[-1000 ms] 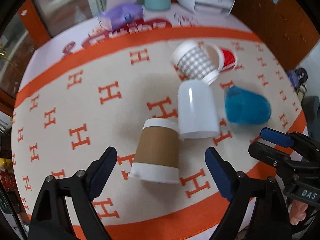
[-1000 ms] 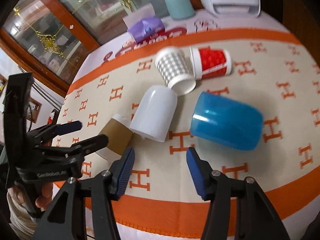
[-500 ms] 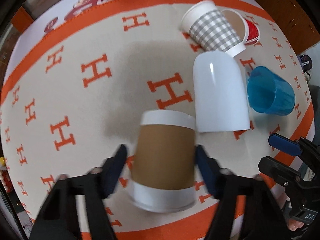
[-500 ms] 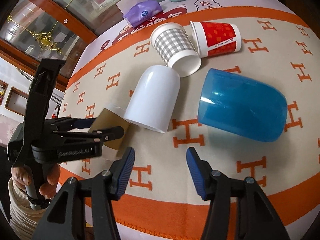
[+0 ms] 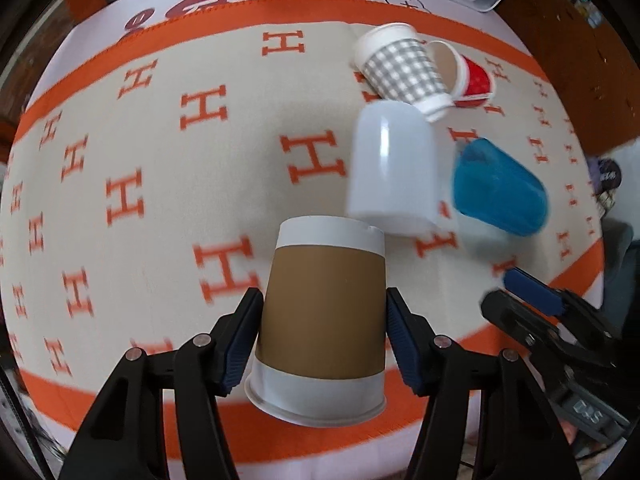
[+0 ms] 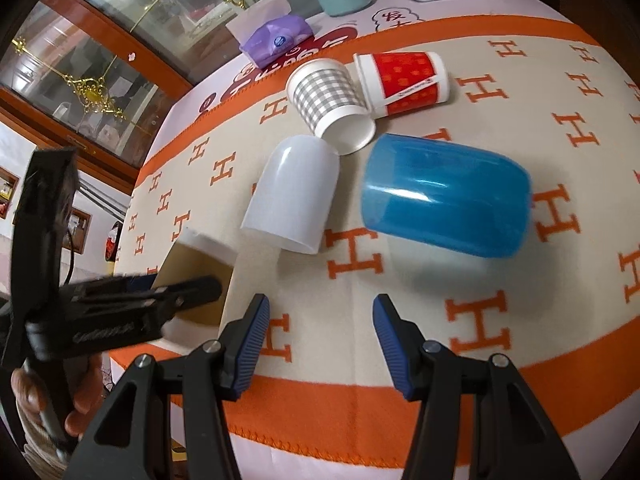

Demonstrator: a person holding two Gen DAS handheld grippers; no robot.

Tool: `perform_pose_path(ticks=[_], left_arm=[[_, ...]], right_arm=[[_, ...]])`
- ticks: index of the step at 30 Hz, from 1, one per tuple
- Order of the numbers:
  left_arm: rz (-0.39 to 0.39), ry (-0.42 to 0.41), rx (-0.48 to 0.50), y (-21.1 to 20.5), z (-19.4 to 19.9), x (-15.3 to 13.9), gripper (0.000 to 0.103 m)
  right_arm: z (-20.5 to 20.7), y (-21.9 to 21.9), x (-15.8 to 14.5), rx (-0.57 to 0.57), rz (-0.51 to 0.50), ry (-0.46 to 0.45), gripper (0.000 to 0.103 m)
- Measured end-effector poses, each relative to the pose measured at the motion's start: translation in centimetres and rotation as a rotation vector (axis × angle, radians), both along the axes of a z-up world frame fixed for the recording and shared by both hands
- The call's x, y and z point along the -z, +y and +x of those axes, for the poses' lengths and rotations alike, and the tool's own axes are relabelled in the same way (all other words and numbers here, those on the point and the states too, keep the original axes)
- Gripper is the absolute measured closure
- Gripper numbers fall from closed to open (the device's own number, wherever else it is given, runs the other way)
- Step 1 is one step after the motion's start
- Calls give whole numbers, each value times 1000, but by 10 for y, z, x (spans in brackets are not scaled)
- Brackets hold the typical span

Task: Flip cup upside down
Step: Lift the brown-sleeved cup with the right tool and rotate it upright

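Brown paper cup [image 5: 322, 316] fills the lower middle of the left wrist view, clamped between the blue pads of the left gripper [image 5: 323, 338], one pad on each side wall. It has a brown sleeve with white bands at both ends, and its wider rolled rim points toward the camera. Beyond its far end, the white plastic cup [image 5: 392, 172] lies on its side very close by; the blue cup [image 5: 500, 188] lies just right of that, with the checked cup [image 5: 404, 68] and red cup [image 5: 474, 80] farther back. To the left, the H-patterned cloth [image 5: 160, 184] is bare out to its orange border. The right gripper [image 5: 532, 300] shows at the lower right.

From the right wrist view, the brown cup [image 6: 192, 268] sits at the left, near the cloth's near edge, partly hidden by the left gripper's fingers [image 6: 176, 292]. The right gripper [image 6: 320, 340] stands apart, holding nothing, over bare cloth in front of the white cup [image 6: 292, 200] and blue cup [image 6: 444, 196].
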State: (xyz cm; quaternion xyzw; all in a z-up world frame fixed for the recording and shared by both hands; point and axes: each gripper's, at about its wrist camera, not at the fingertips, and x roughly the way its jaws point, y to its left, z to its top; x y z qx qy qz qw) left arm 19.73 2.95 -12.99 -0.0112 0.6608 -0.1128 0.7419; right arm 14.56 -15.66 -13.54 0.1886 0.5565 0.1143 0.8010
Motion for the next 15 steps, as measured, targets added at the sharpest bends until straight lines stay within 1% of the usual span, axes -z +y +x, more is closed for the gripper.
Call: perform_pose_path(ticks=[4, 8, 12, 15], left_arm=[[-46, 5, -51, -6, -31, -7, 44], [-85, 0, -111, -15, -61, -5, 44], [-148, 11, -183, -23, -80, 5, 43], [-161, 11, -238, -26, -82, 19, 43]], right_arm=[[-17, -12, 3, 14, 4, 2, 49], [-33, -21, 9, 26, 1, 6, 49], [-46, -31, 15, 43, 18, 15, 49], [-53, -37, 19, 55, 22, 16, 49]])
